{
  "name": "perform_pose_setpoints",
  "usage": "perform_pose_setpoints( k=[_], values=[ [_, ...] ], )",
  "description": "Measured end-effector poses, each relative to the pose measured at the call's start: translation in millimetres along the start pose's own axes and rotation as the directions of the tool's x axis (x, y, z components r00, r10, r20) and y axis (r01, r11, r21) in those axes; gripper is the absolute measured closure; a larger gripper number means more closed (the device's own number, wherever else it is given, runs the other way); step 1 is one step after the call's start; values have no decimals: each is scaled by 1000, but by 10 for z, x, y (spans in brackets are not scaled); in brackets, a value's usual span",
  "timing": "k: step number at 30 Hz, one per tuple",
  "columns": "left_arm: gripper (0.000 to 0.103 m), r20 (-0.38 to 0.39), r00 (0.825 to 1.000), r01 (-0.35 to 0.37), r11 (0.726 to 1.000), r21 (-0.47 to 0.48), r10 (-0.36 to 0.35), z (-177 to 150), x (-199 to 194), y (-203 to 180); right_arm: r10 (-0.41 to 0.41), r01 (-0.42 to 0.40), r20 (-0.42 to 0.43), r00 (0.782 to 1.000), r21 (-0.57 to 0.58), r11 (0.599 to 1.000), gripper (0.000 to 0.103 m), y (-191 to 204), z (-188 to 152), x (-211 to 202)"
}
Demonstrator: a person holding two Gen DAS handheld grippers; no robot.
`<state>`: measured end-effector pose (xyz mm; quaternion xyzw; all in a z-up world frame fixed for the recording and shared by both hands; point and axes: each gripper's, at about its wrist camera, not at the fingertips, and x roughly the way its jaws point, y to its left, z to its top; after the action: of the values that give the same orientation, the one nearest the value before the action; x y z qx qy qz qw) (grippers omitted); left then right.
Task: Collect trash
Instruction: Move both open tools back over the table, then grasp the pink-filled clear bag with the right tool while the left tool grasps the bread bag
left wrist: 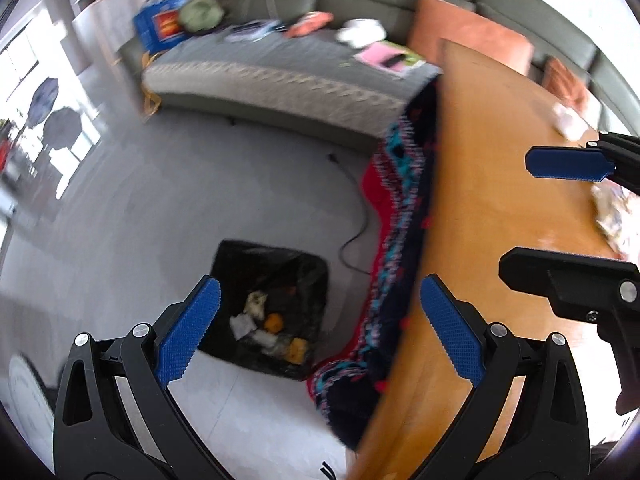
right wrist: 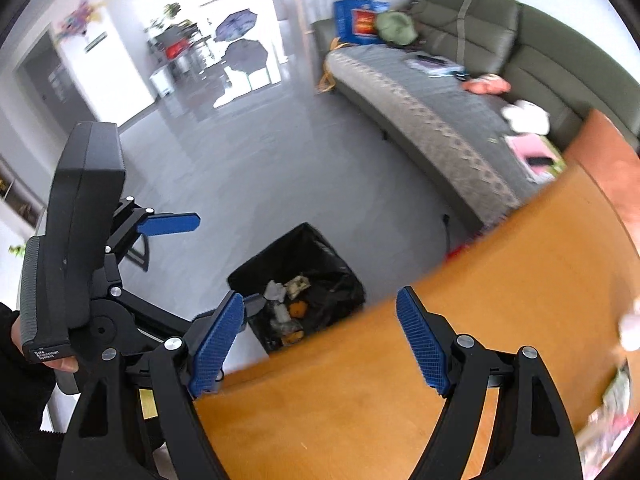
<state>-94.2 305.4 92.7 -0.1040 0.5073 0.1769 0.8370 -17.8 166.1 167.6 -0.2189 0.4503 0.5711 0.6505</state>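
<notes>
Both the left gripper (left wrist: 320, 332) and right gripper (right wrist: 320, 340) are held spread and empty. Trash (left wrist: 618, 220) is seen on the table (left wrist: 480, 200) at the right edge, nearer the right gripper; the bin (left wrist: 268, 312) lies lower centre.

A grey-green sofa (right wrist: 472, 92) strewn with a blue shopping bag (right wrist: 358, 18), a green hat (right wrist: 396, 28) and pink papers (right wrist: 534, 152); two open umbrellas (right wrist: 244, 38) stand well beyond its far end.

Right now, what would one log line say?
left gripper: open, empty | right gripper: open, empty | bin: trash inside, on floor beside table
</notes>
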Motion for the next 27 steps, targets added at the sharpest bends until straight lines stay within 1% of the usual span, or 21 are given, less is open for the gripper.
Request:
perform_pose_setpoints(
  k=[4, 9, 13, 19, 23, 27],
  values=[
    [6, 14, 999, 50, 996, 77, -51, 110, -29, -509, -56, 55, 22, 998, 72, 996, 24, -372, -284, -305],
    [6, 20, 994, 102, 981, 167, -106, 207, -52, -1114, -117, 110, 37, 992, 162, 981, 24, -799, -674, -627],
    [6, 8, 989, 144, 960, 238, -150, 241, -57, -1634, -165, 152, 36, 986, 238, 959, 24, -1162, -1020, -877],
    [6, -19, 979, 198, 926, 321, -202, 275, -38, -2293, -222, 199, 36, 974, 315, 928, 24, -1548, -1467, -1198],
    [6, -31, 972, 227, 905, 360, -231, 298, -59, -2751, -257, 229, 31, 966, 355, 906, 24, -1821, -1724, -1405],
    [6, -49, 966, 252, 888, 384, -253, 314, -58, -3077, -291, 258, 24, 956, 399, 880, 24, -2067, -2004, -1594]
  ],
)
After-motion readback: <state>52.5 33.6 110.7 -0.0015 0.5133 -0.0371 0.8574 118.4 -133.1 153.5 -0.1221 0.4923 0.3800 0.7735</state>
